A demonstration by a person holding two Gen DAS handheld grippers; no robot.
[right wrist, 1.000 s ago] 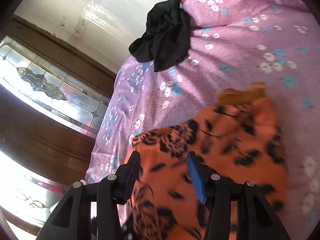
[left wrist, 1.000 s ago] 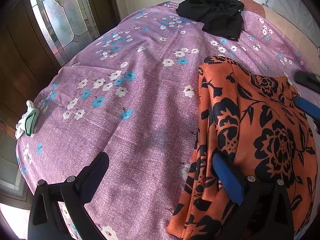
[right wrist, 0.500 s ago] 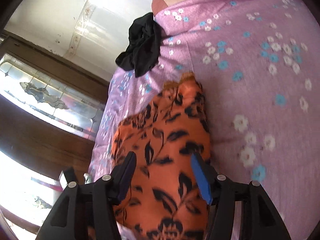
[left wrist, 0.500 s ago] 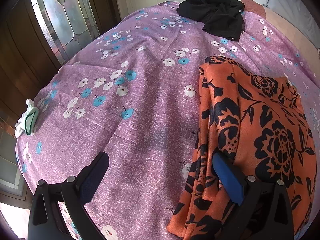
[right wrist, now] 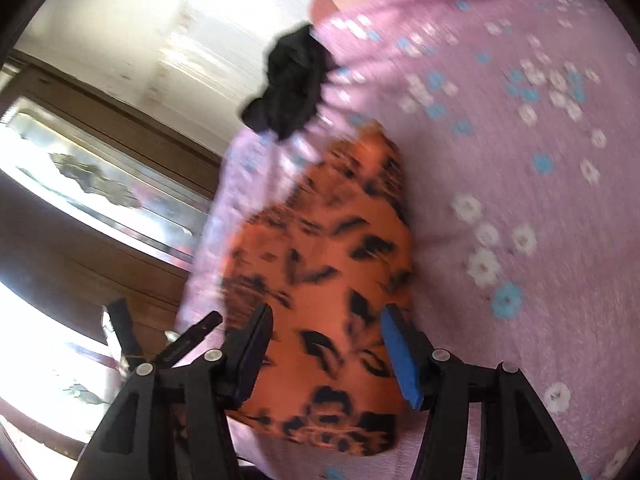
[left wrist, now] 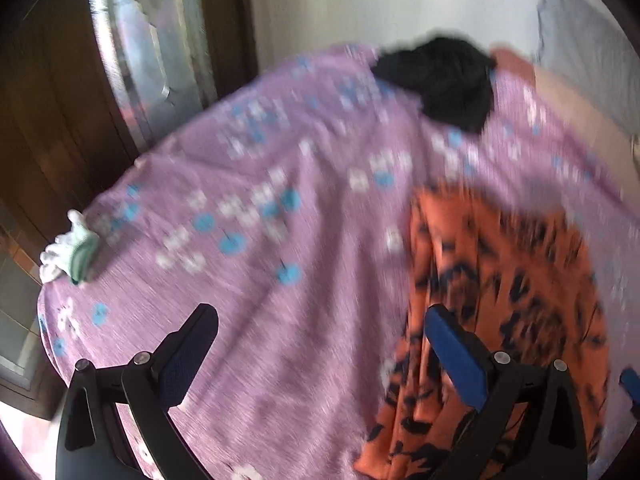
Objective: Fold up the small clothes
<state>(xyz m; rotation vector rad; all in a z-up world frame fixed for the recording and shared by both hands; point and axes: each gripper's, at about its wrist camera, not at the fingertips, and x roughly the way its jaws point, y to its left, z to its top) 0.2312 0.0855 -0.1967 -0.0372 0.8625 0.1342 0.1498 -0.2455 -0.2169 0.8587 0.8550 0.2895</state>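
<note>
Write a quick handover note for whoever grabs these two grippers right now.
Left gripper: open, holding nothing, over the purple floral sheet.
Right gripper: open, over the orange floral garment; no grip visible.
Done: the orange garment lies folded into a narrow strip on the sheet.
Left: the crumpled black garment at the far edge, unfolded; a small white-and-green item at the sheet's left edge.

Orange garment point(left wrist: 520, 280) on floral bedspread point(left wrist: 240, 280)

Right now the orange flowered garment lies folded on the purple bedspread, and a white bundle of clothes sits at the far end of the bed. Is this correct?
Not quite: the bundle at the far end is black, as the left wrist view shows. The orange flowered garment does lie folded on the purple bedspread.
</note>
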